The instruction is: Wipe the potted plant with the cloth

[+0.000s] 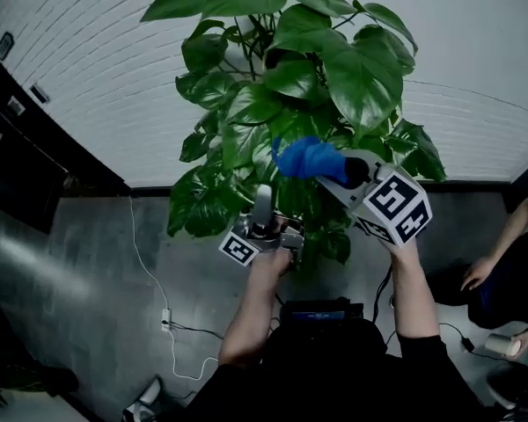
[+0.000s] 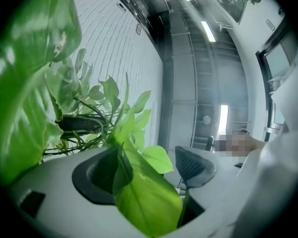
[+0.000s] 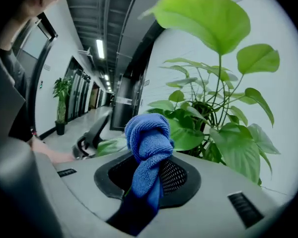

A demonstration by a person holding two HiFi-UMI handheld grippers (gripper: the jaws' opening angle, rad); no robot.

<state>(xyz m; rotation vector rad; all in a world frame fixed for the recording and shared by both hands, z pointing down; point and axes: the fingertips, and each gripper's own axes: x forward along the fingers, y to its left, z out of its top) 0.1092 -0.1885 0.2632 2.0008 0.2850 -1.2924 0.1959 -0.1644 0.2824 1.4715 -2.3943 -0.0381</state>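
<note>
**Cloth at the plant, a leaf between the other jaws**

The right gripper [image 1: 352, 172] has its jaws closed on a bunched blue cloth [image 1: 306, 158], held close in front of the middle leaves of the potted plant [image 1: 334, 60]. The left gripper [image 1: 262, 202] points upward with its jaws partly apart. A green leaf [image 2: 144, 197] stands between them, lying against one pad only.

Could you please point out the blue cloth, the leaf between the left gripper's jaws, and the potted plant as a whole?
blue cloth [image 3: 148, 135], right gripper view, on its bunched top.
leaf [image 2: 144, 197], left gripper view, on the blade's middle.
potted plant [image 1: 361, 77], head view, on a large upper leaf.
</note>
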